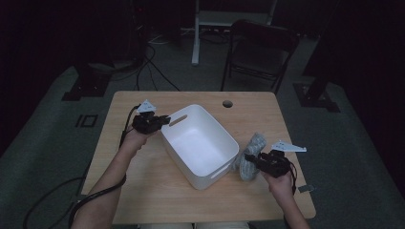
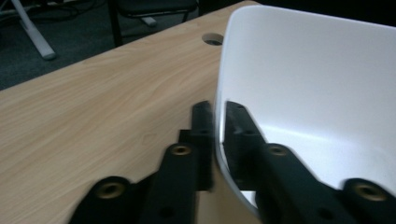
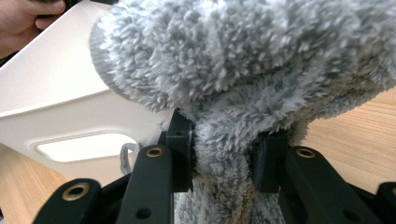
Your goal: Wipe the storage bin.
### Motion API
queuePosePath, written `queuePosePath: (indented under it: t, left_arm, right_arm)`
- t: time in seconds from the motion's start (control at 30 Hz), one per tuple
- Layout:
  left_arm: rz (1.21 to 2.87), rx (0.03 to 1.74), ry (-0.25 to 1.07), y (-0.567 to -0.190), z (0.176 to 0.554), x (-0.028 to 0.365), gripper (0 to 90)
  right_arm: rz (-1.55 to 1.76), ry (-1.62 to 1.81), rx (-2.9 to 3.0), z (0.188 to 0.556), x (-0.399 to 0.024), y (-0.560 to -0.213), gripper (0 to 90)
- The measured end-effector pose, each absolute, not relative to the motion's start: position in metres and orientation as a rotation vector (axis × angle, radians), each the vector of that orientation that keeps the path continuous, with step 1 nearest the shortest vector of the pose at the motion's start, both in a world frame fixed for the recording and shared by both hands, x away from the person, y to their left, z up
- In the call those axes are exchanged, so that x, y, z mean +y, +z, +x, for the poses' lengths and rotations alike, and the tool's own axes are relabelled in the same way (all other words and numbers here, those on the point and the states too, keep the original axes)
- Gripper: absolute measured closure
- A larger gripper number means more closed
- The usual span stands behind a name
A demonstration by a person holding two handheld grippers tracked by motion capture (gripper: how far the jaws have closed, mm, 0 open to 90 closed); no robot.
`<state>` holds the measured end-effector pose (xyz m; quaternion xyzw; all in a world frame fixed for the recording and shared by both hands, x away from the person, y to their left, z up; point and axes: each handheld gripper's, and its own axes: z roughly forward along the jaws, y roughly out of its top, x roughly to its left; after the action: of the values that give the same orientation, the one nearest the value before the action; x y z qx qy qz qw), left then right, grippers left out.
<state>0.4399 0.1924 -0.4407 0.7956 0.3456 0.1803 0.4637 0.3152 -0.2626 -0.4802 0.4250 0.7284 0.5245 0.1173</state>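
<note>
Jaws of the right gripper (image 3: 223,161) pinch a bunched fold of the grey fleece cloth (image 3: 243,70), the pile squeezed narrow between the two black pads while the rest billows above them. In the high view that cloth (image 1: 252,152) lies at the lower right of the frame, on the wooden table (image 1: 157,191) just beside the near short wall of the white plastic bin (image 1: 200,143), with the right gripper (image 1: 255,160) at its lower edge.

By its look, the cloth will handle light, soft and limp: it should sag and trail from wherever it is held, so a deep bite on a gathered fold, as here, seems safer than a nip at a loose edge, which could slip out of the pile.

Jaws of the left gripper (image 2: 215,135) stand nearly closed on the bin's thin rim (image 2: 219,93), one pad outside and one inside the wall, at the bin's upper left corner in the high view (image 1: 165,121). The bin looks stiff, smooth and light; it could slide on the tabletop, so a hold on the rim near the handle slot (image 1: 177,120) steadies it.
</note>
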Motion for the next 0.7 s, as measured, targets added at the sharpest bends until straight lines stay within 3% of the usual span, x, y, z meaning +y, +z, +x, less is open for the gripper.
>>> queuePosePath:
  t: [0.23,0.43,0.7]
  left_arm:
    - [1.983,0.862,0.405,-0.436,0.455,0.183,73.7]
    - [1.991,0.871,0.381,-0.437,0.459,0.177,84.6]
    - [1.986,0.986,0.488,-0.434,0.448,0.179,87.1]
  right_arm:
    - [1.250,1.536,2.130,0.316,-0.264,-0.481,65.8]
    - [1.256,1.538,2.128,0.315,-0.265,-0.482,65.8]
    - [1.252,1.539,2.120,0.314,-0.265,-0.480,65.9]
